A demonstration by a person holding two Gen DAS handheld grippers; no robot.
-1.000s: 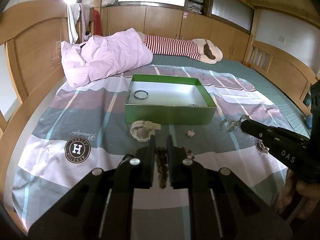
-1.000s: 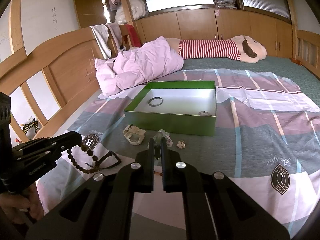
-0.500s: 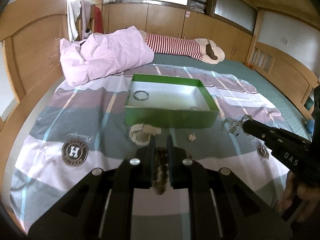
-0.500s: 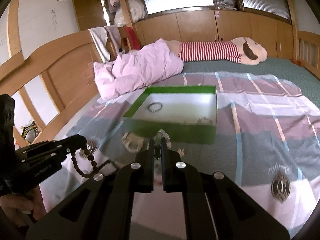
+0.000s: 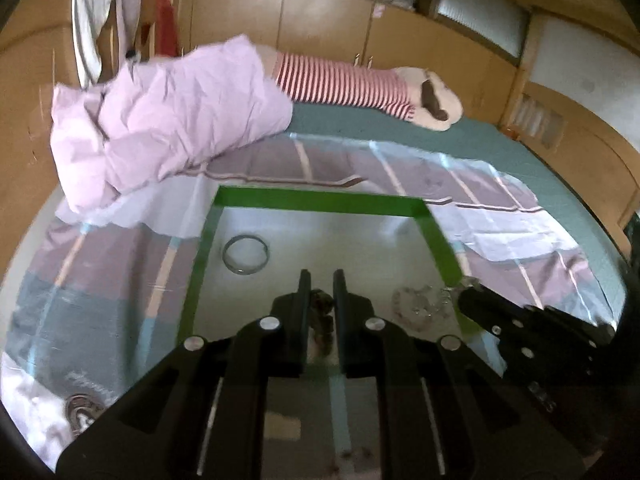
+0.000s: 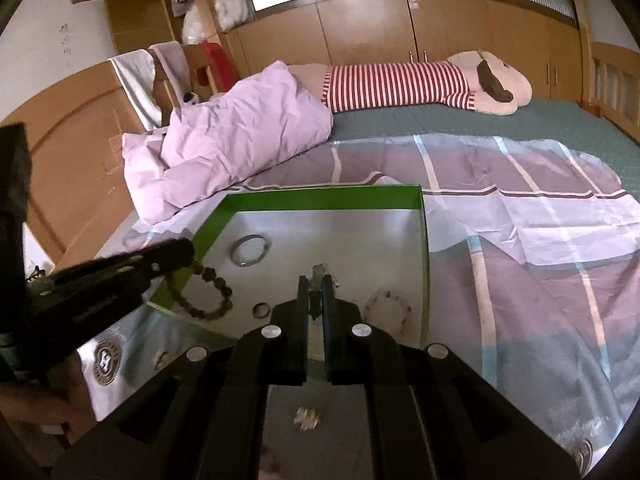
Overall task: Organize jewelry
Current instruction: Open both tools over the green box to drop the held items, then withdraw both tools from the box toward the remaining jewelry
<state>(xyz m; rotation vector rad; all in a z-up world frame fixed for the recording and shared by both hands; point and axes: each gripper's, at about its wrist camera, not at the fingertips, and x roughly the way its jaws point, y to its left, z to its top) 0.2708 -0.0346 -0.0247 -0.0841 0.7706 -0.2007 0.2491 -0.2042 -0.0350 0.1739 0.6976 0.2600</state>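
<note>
A green box [image 5: 320,201] with a silver floor lies on the bed; it also shows in the right wrist view [image 6: 320,194]. A metal bangle [image 5: 245,255] [image 6: 250,251] lies inside at the left. My left gripper [image 5: 319,280] is shut on a brown bead bracelet [image 5: 323,316] [image 6: 204,292], which hangs over the box's near left part. My right gripper [image 6: 315,280] is shut on a small silver piece of jewelry [image 6: 318,270] above the box's near middle. A pale beaded piece [image 6: 388,300] [image 5: 412,304] and a small ring [image 6: 262,311] lie in the box.
A pink quilt [image 6: 240,140] and a striped plush toy [image 6: 420,84] lie at the back of the bed. A small silver trinket [image 6: 306,418] lies on the striped sheet [image 6: 520,280] in front of the box. Wooden bed rails [image 5: 28,92] run along both sides.
Both grippers have moved forward and up from the sheet to over the box, each still carrying its piece. The white watch in front of the box has dropped out of view.
</note>
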